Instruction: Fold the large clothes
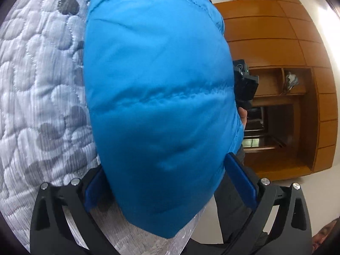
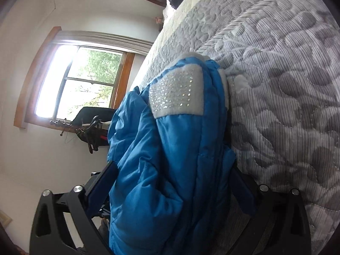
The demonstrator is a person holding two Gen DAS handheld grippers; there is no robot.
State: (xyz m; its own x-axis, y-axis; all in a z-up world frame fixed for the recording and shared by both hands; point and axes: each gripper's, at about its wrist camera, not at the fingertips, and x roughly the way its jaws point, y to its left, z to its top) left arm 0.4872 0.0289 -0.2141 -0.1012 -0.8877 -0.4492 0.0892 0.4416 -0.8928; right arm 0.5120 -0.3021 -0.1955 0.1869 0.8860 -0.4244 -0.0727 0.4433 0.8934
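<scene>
Both tools [image 1: 170, 182] [image 2: 172, 182] grip the jacket [image 1: 157, 97] lengthwise.

The bed is covered by a grey quilt [image 2: 276, 68] stitched in leaf and pebble shapes, lighter and darker patches mixed. A puffy blue jacket [image 2: 180, 148] lies against it, bunched between the right gripper's jaws, quilt just beyond one jaw. In the left wrist view the jacket [image 1: 159, 85] fills the gap between the jaws, with quilt [image 1: 38, 85] spreading past one side.

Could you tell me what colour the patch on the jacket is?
Light grey patch studded with sparkly rhinestones, on the blue jacket; right wrist view.
</scene>
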